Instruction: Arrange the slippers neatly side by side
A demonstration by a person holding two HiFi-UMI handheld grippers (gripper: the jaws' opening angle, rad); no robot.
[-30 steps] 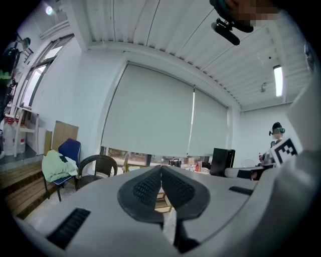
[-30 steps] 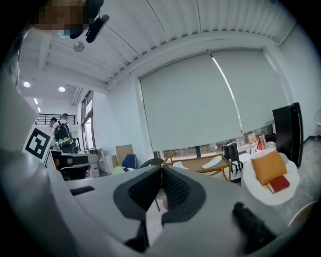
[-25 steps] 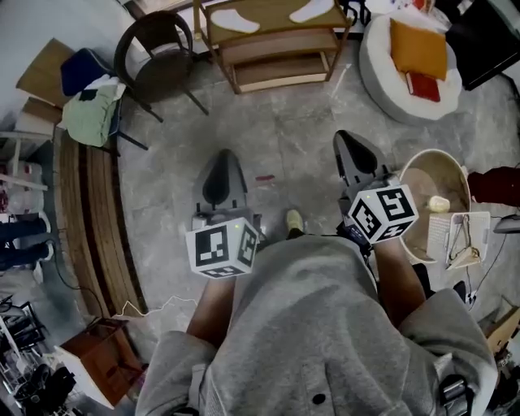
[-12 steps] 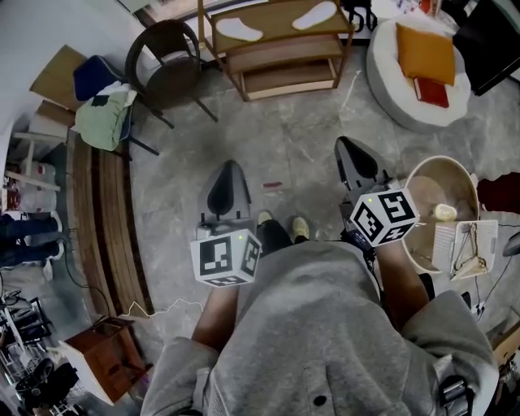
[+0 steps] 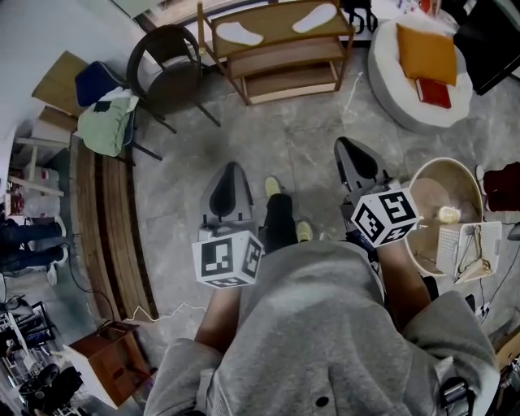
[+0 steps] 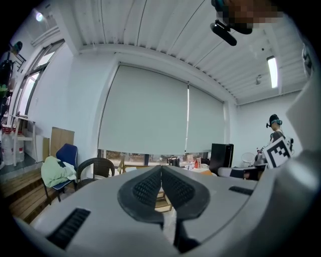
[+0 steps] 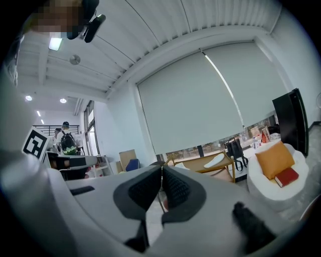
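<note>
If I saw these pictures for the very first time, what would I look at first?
Probably the left gripper and right gripper held out over the floor, both shut and empty. Next, the two white slippers, lying apart on the wooden rack ahead. The orange cushion glows at top right.

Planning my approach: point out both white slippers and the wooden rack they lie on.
left slipper (image 5: 239,32): head view, middle of the slipper.
right slipper (image 5: 316,14): head view, middle of the slipper.
wooden rack (image 5: 276,23): head view, bare top between the slippers.
</note>
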